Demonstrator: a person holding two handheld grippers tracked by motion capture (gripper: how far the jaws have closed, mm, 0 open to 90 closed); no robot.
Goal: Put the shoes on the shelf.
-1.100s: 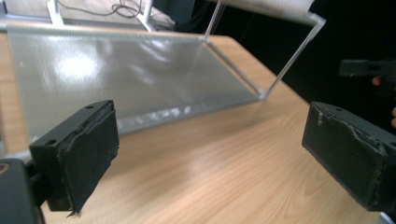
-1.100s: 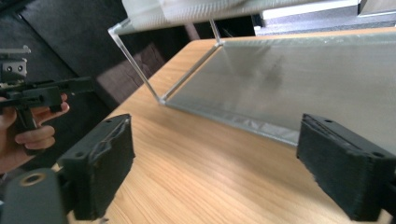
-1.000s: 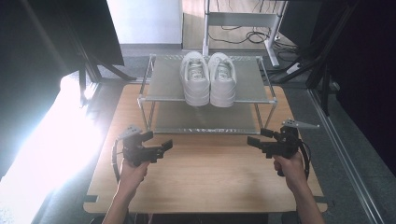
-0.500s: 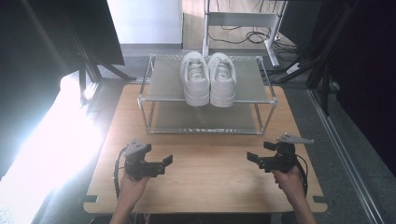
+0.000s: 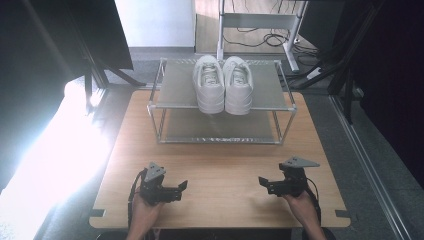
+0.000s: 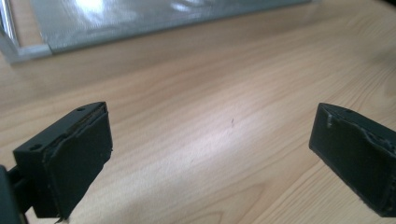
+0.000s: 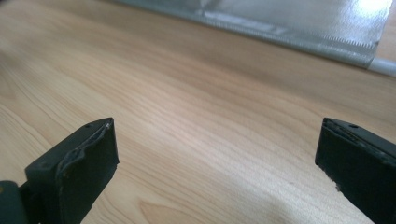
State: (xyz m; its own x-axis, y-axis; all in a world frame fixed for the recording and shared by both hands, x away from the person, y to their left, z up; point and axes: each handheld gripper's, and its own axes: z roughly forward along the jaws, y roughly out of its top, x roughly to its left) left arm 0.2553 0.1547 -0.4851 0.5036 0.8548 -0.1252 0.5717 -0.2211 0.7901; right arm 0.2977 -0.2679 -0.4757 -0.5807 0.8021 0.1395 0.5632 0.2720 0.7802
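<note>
A pair of white sneakers [image 5: 223, 84] stands side by side on the top shelf of a grey metal rack [image 5: 175, 92] at the far half of the wooden table [image 5: 220, 162]. My left gripper [image 5: 183, 187] sits low near the table's front left, held in a hand, open and empty. Along its own view the left gripper [image 6: 210, 154] has only bare wood between its wide-set jaws. My right gripper [image 5: 262, 182] is low at the front right, and its jaws have just been opening. Nothing lies between the jaws of the right gripper [image 7: 215, 158].
The rack's lower shelf [image 5: 220, 127] is bare, and its front edge [image 6: 140, 25] runs across the top of both gripper views. Desk legs and cables [image 5: 260, 30] stand behind the table. Strong glare [image 5: 55, 150] covers the floor at the left.
Both grippers have come down and back toward the near edge of the table, away from the rack. The sneakers have not moved.
</note>
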